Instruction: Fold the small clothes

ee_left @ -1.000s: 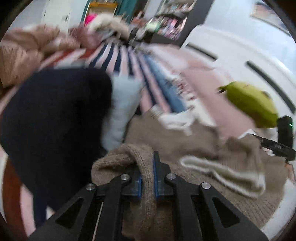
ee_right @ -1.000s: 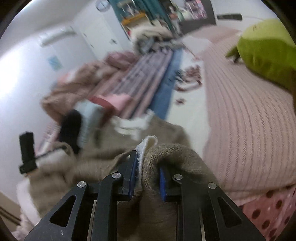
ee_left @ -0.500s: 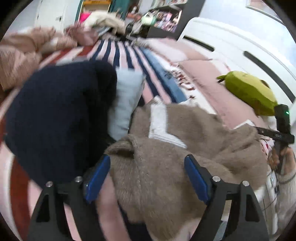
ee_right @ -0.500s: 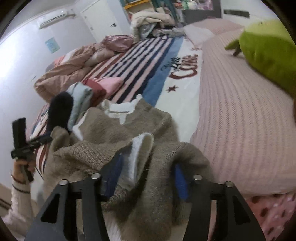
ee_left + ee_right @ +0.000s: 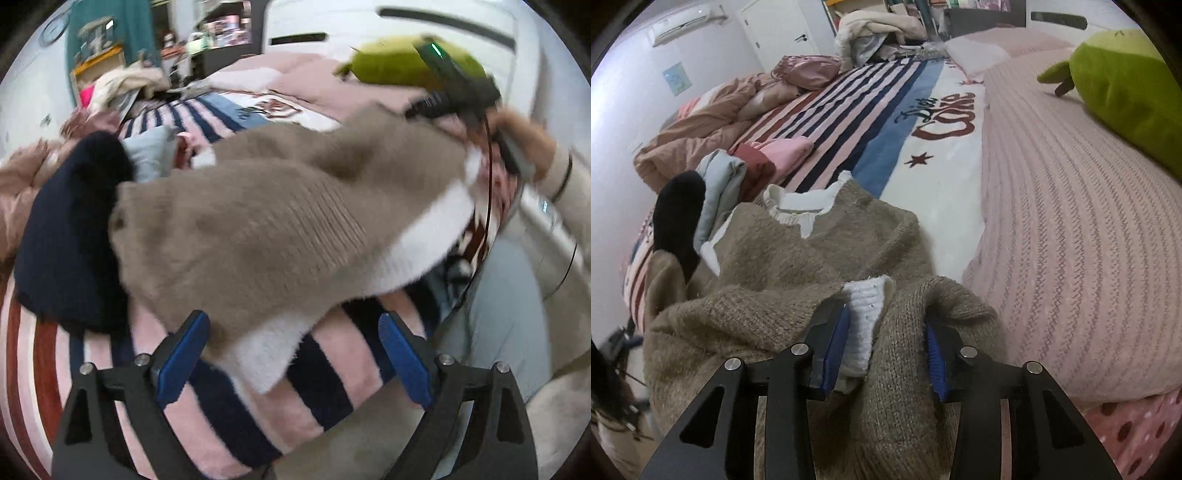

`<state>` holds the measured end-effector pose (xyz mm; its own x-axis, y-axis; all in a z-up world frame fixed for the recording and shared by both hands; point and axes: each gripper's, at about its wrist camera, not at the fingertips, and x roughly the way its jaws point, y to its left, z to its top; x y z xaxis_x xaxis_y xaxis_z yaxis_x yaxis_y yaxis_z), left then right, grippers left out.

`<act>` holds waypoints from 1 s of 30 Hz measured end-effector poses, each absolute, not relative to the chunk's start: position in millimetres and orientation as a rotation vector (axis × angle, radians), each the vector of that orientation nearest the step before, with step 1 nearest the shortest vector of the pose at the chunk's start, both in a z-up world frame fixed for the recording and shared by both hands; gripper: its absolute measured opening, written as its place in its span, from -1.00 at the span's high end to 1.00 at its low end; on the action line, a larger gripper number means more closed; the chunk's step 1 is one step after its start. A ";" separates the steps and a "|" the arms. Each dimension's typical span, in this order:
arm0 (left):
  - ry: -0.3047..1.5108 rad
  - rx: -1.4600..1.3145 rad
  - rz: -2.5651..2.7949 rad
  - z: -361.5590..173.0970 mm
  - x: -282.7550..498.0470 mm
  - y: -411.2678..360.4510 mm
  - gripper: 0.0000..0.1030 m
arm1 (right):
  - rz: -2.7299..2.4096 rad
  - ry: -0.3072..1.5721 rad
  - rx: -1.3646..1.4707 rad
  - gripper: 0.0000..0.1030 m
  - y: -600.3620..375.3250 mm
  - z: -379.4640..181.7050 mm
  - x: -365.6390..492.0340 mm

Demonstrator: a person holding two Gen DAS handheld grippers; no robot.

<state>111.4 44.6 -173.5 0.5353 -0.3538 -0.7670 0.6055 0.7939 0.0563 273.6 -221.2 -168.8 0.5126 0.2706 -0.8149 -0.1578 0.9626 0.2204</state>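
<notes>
1. One sweater (image 5: pixel 798 273), tan knit with white trim, lies bunched on the striped bedspread (image 5: pixel 849 107), just beside a pink blanket (image 5: pixel 1071 221).
2. Left gripper (image 5: pixel 293 354): jaws wide apart, holding nothing; the white hem (image 5: pixel 269 354) hangs between them without being pinched.
3. Right gripper (image 5: pixel 884 350): jaws partly apart with a fold of tan knit and a white cuff (image 5: pixel 866 295) between them. Fabric touches the pads; judged loose, not clamped.
4. Handling, judged: light, soft, thick and fuzzy knit. It drapes and bunches, and won't slip easily. Best hold is at the ribbed white edges or a doubled fold, where the knit stretches least.
5. Count: one sweater in work; a side pile (image 5: pixel 738 173) of about four folded pieces (black, light blue, red, pink); one green plush (image 5: pixel 1126 85); two grippers.
</notes>
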 end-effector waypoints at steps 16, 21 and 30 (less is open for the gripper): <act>0.798 0.178 -0.509 -164.9 145.7 59.3 0.73 | 0.239 0.811 -0.174 -0.59 -223.4 -90.5 172.8; 0.774 0.149 -0.498 -153.3 140.4 61.3 0.75 | 0.395 0.790 -0.271 -0.80 -185.6 -102.4 128.9; 0.728 0.126 -0.482 -129.4 139.2 69.4 0.78 | 0.328 0.685 -0.621 -0.74 -118.9 -176.4 117.6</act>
